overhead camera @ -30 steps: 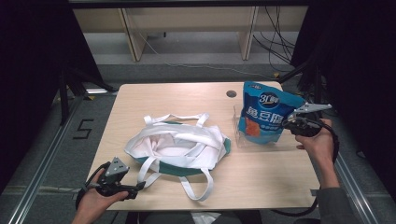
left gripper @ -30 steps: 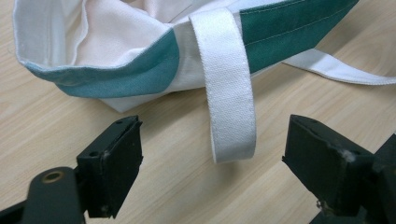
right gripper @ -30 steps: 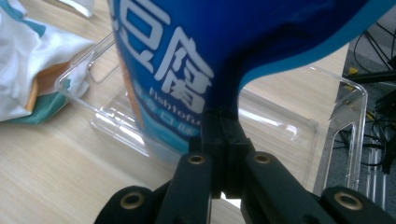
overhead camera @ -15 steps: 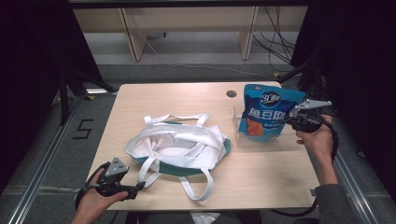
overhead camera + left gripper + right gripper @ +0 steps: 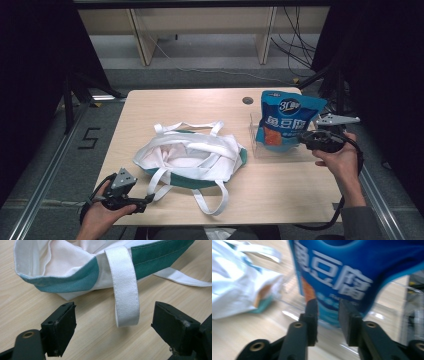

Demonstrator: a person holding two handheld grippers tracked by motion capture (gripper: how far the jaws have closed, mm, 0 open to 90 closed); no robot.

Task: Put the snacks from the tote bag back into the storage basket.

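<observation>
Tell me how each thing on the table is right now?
White and green cloth tote bag: lying flat, mouth open, straps loose.
Blue snack pouch: upright in the clear plastic box, pinched.
Left gripper: open, around a white strap end.
Right gripper: shut on the pouch.

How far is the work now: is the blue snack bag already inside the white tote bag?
Not yet. Done: the right claw is shut on the blue snack bag, which stands in the clear holder. In hand: the open left claw straddles a strap of the tote bag. Left: opening the tote and putting the snack in.
</observation>
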